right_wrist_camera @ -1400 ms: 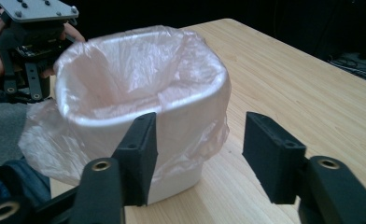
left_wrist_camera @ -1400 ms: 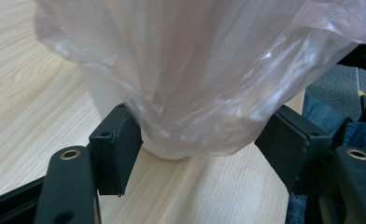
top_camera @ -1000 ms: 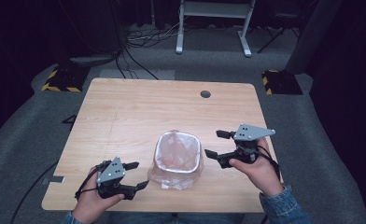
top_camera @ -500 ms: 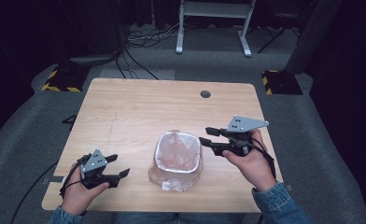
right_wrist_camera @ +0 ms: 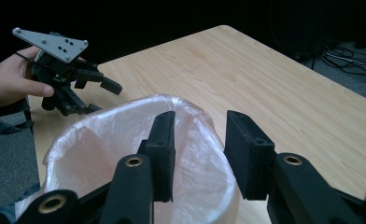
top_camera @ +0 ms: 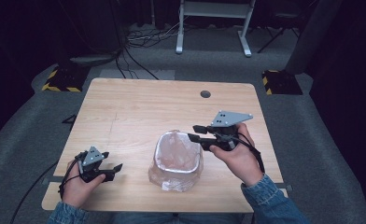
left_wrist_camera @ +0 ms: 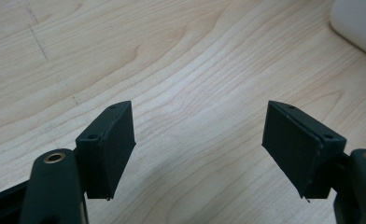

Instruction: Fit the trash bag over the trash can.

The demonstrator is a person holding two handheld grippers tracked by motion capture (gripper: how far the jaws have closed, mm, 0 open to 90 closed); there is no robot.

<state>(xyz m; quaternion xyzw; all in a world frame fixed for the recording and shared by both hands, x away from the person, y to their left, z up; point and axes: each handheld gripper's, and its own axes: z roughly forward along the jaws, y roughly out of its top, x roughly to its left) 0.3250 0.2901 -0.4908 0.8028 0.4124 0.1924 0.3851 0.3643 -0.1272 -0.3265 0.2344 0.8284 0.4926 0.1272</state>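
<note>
Half the bag-lined bin (right_wrist_camera: 125, 154) cut off behind right tongs (right_wrist_camera: 197, 154) (contents unclear)

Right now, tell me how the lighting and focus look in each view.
High view: the table is lit evenly while the room behind is dark; the lined bin is slightly soft. Left gripper view: wood grain is sharp, with soft shadows under the left tongs. Right gripper view: the right tongs and the bin liner's rim are crisp, the background black.
</note>
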